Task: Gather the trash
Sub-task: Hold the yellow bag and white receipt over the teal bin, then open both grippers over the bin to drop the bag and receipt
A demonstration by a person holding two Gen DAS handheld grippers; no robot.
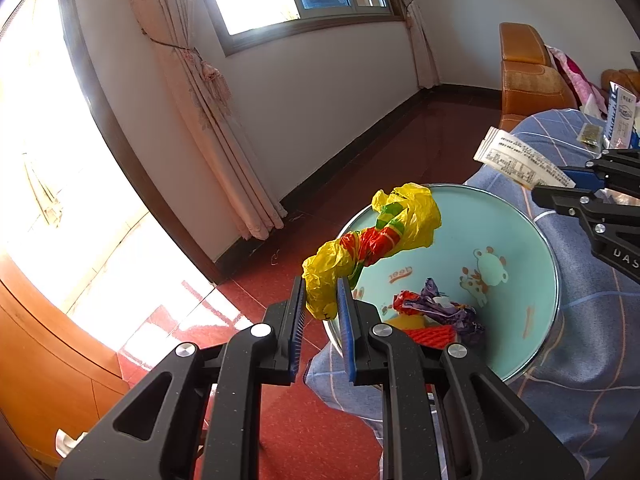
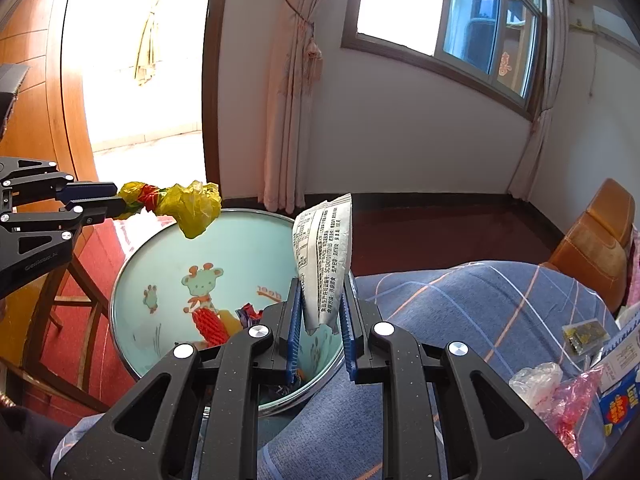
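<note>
Black-armed, blue-padded left tongs (image 1: 322,300) are filling the foreground of the left wrist view, pinching closed on one end of a twisted yellow, red and green plastic bag (image 1: 372,240), which is sticking out over the rim of a round pale-green metal basin with cartoon animals (image 1: 520,248), likely so it can drop inside. Crumpled purple and red wrappers (image 1: 436,308) are already lying at the bottom; part of that pile is sitting behind the tongs. Right tongs (image 2: 320,312) are dominating the right wrist view, clamping closed on the lower edge of an upright white printed paper sachet (image 2: 324,256) just beside the basin's near rim, probably waiting its turn. More litter, a clear and pink plastic bag (image 2: 556,388), is lying on the blue checked cloth (image 2: 460,312), partly cut off at the frame edge.
</note>
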